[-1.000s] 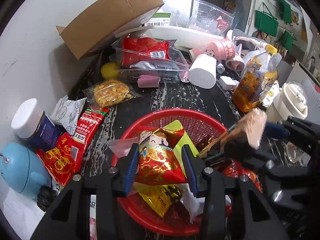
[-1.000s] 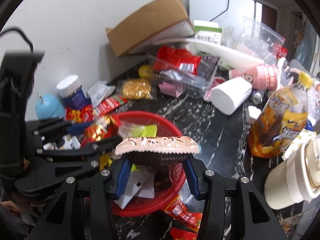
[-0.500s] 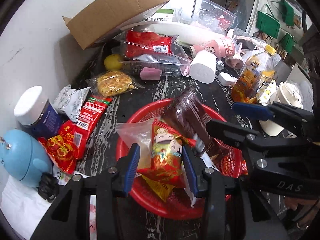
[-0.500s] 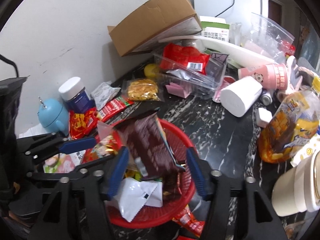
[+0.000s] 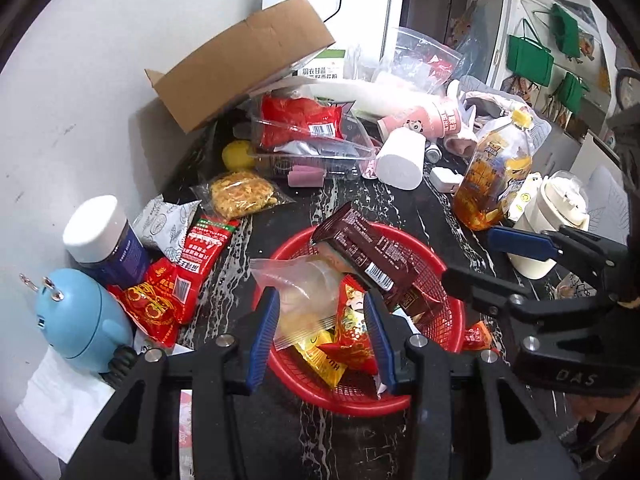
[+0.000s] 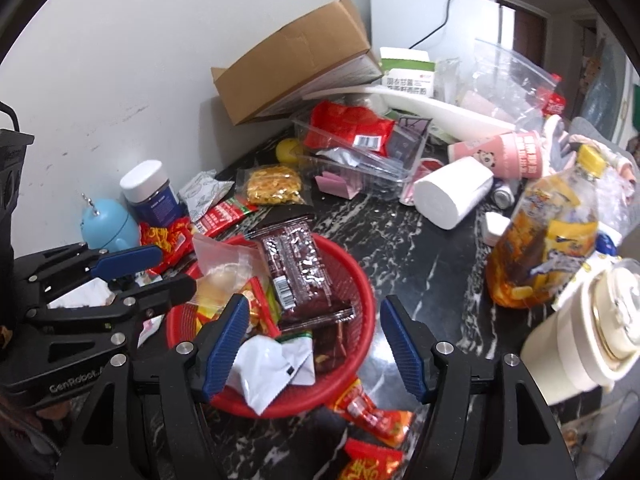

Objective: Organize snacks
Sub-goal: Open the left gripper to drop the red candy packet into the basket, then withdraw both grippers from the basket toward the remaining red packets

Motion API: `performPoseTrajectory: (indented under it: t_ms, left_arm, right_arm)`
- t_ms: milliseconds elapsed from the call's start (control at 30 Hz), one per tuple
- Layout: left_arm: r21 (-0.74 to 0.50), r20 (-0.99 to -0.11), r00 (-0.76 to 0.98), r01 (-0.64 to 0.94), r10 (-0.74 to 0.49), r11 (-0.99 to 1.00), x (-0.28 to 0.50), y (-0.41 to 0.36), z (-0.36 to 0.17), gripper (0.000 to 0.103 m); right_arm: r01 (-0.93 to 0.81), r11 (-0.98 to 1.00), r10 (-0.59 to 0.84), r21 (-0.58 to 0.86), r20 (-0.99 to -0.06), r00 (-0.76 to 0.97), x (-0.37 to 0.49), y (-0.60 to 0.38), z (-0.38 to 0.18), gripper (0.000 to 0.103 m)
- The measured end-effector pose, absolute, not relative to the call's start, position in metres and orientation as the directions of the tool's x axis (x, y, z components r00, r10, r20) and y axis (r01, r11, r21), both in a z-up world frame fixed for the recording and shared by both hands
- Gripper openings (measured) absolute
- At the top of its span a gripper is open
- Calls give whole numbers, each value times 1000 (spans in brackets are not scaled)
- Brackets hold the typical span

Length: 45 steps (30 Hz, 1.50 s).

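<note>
A red mesh basket [image 5: 430, 258] [image 6: 360, 280] sits on the black marble counter, holding several snack packets. A brown chocolate packet [image 5: 368, 254] [image 6: 302, 272] lies on top of the pile, with a clear bag [image 5: 304, 284] and a red-and-gold packet [image 5: 354, 332] beside it. My left gripper [image 5: 322, 336] is open above the basket's near side, holding nothing. My right gripper [image 6: 314, 346] is open wide over the basket's right rim and empty. Loose red packets [image 5: 188, 276] and a noodle cake packet [image 5: 242, 194] lie left of the basket.
A blue jar [image 5: 106, 238] and a blue round gadget [image 5: 80, 324] stand at the left by the wall. A cardboard box [image 5: 244, 68], clear tray with a red packet [image 5: 304, 124], tissue roll [image 5: 402, 160], drink bottle [image 5: 494, 176] and white cup [image 5: 554, 216] crowd the back and right.
My right gripper let go of the brown chocolate packet, which now lies in the basket, and opened wide. My left gripper released the red-and-gold packet and drew back a little.
</note>
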State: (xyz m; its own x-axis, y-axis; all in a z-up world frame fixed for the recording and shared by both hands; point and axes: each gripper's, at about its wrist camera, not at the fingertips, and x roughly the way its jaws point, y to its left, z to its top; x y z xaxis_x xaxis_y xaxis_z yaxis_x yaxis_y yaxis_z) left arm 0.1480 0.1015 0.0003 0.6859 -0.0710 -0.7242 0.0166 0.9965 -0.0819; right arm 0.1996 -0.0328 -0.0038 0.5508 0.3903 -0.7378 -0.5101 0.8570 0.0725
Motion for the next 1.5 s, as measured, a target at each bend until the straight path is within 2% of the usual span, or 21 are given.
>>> performPoseTrajectory:
  t_ms: [367, 567, 833, 867, 900, 967, 1067, 1500]
  left_arm:
    - [-78, -665, 741, 52, -91, 996, 119, 84, 34, 43]
    - [-63, -624, 775, 79, -101, 995, 95, 71, 57, 43]
    - [-37, -593, 795, 132, -128, 991, 65, 44, 75, 43]
    - [-37, -593, 794, 140, -134, 989, 63, 41, 75, 50]
    - [-37, -591, 794, 146, -139, 989, 60, 38, 75, 64]
    - [-31, -574, 807, 149, -140, 988, 52, 32, 75, 80]
    - [-11, -557, 820, 153, -133, 988, 43, 22, 74, 80]
    - [-16, -612, 771, 207, -173, 978, 29, -13, 40, 80]
  right_arm:
    - [-476, 878, 376, 42, -675, 635, 157, -58, 36, 70]
    - [-450, 893, 365, 25, -627, 688, 127, -76, 57, 78]
    - [-406, 914, 335, 12, -589, 736, 86, -103, 74, 84]
    - [-401, 916, 329, 9, -589, 738, 82, -106, 74, 84]
    - [-394, 919, 323, 8, -589, 741, 77, -109, 74, 84]
    - [-382, 924, 311, 6, -592, 744, 71, -115, 73, 84]
    - [-360, 933, 291, 3, -594, 750, 61, -124, 70, 84]
    - [-255, 966, 219, 38, -639, 738, 32, -162, 40, 85]
